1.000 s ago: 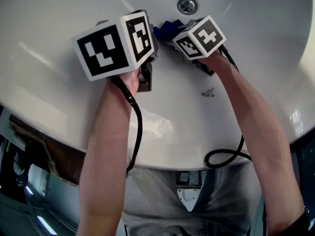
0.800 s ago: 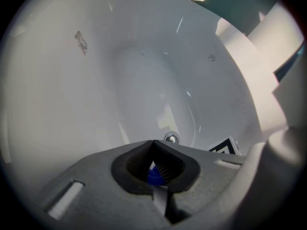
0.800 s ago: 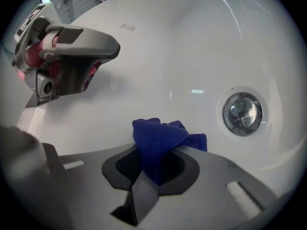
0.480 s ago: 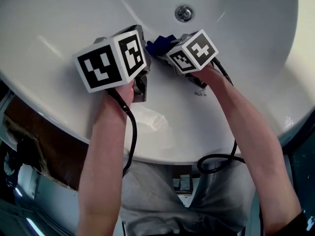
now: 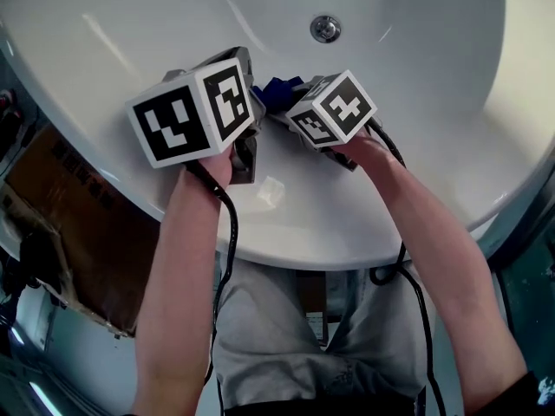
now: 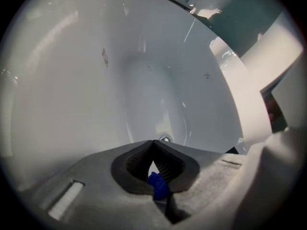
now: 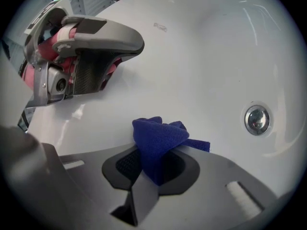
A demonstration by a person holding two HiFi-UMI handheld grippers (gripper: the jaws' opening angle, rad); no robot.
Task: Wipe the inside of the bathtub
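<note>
You are clamping the crumpled dark-blue cloth (image 7: 159, 137) in your right gripper (image 7: 156, 152), with the jaws closed on it. It is sitting low in the centre of that gripper's view, over the glossy white bathtub's (image 5: 416, 146) inner slope. Your left gripper (image 6: 153, 143) is hovering at the upper left of that view, its jaws meeting at the tips. The round metal drain (image 7: 256, 120) is showing at the right.

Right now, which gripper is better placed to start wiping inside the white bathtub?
Right, probably: the right gripper has jaws shut on the crumpled blue cloth, close to the wall of the white bathtub, near its round metal drain. The left gripper has jaws shut, holding no cloth.
</note>
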